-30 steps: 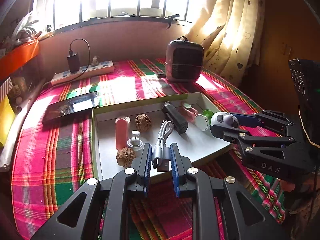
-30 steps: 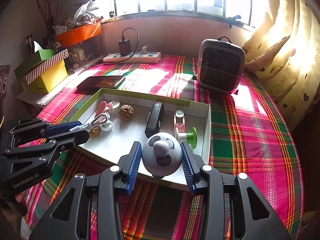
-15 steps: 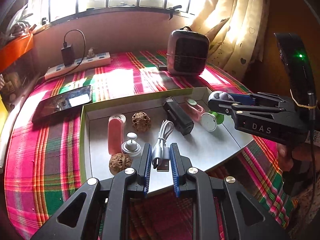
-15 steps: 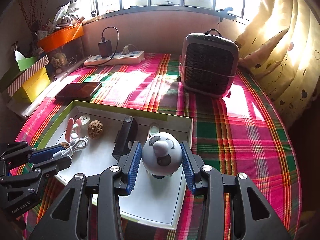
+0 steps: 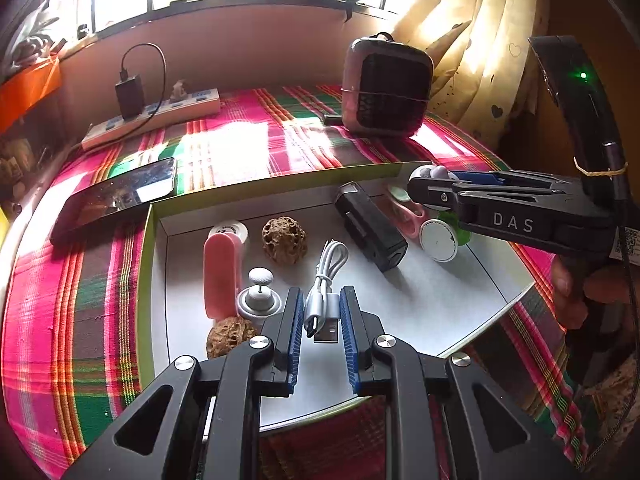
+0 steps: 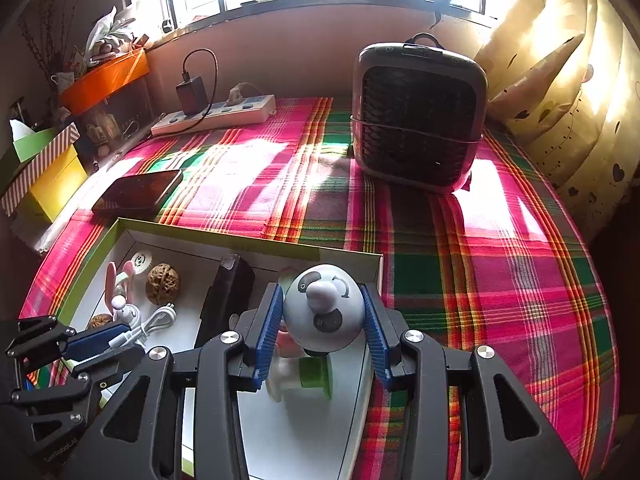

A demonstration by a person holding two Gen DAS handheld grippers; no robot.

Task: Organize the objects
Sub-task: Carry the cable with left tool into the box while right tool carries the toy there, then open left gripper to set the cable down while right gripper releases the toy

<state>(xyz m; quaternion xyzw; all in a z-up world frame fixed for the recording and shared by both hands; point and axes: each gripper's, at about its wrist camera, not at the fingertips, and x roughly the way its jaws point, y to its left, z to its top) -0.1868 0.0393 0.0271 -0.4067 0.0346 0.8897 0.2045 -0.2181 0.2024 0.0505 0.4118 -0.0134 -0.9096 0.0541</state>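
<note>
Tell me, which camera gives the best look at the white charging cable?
The left wrist view: the white cable sits centred between the left hand-held gripper's blue pads, loop and plugs plain. The right wrist view shows it only small at the lower left, partly hidden by that gripper.

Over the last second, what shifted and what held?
The right claw, clamped on the round grey toy, carried it farther over the white tray. The left claw stayed shut on the white USB cable. Tray contents unchanged.
</note>
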